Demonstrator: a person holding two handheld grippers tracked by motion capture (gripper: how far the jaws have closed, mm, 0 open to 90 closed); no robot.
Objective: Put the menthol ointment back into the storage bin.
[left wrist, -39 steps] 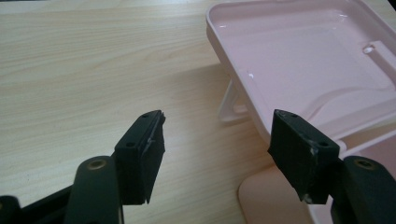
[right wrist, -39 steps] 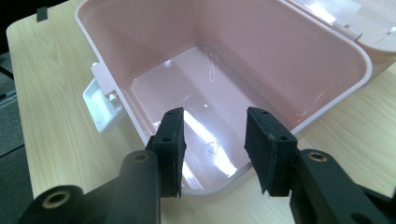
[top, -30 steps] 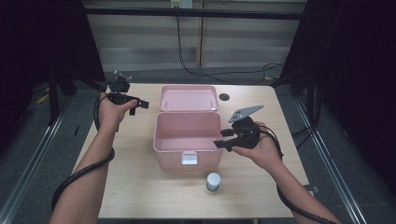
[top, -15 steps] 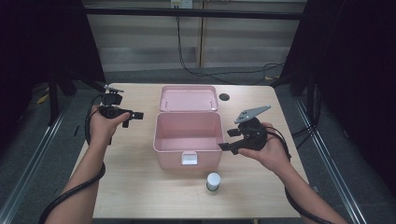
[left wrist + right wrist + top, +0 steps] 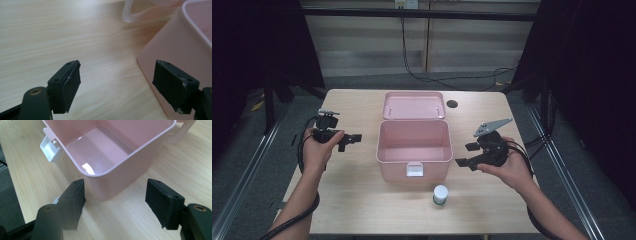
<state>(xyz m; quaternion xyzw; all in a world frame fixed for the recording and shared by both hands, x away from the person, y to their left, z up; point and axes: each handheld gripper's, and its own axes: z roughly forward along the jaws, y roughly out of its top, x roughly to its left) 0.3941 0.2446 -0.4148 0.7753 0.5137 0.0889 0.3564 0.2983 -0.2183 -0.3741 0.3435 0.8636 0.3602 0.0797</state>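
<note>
An open pink box (image 5: 413, 146) stands mid-table, its inside bare, its lid (image 5: 414, 105) laid back behind it and a white latch (image 5: 414, 170) on its front. My left gripper (image 5: 351, 141) hovers left of the box and points at its wall. The jaws have just been opening and hold nothing. In the left gripper view the left gripper (image 5: 117, 85) frames bare wood, with the pink box wall (image 5: 172, 47) at the right. My right gripper (image 5: 466, 154) is right of the box, its jaws also just opened and holding nothing. The right gripper (image 5: 115, 205) faces a corner of the pink box (image 5: 120, 152).
A small white-capped jar (image 5: 440, 194) stands on the wooden table (image 5: 362, 200) in front of the box. A dark round hole (image 5: 452, 104) lies in the tabletop behind the lid. Cables trail from both grippers. Dark floor and metal rails flank the table.
The left hand has come down and toward the near side, left of the box. The right hand has drifted slightly right. Both pairs of jaws stand wider.
</note>
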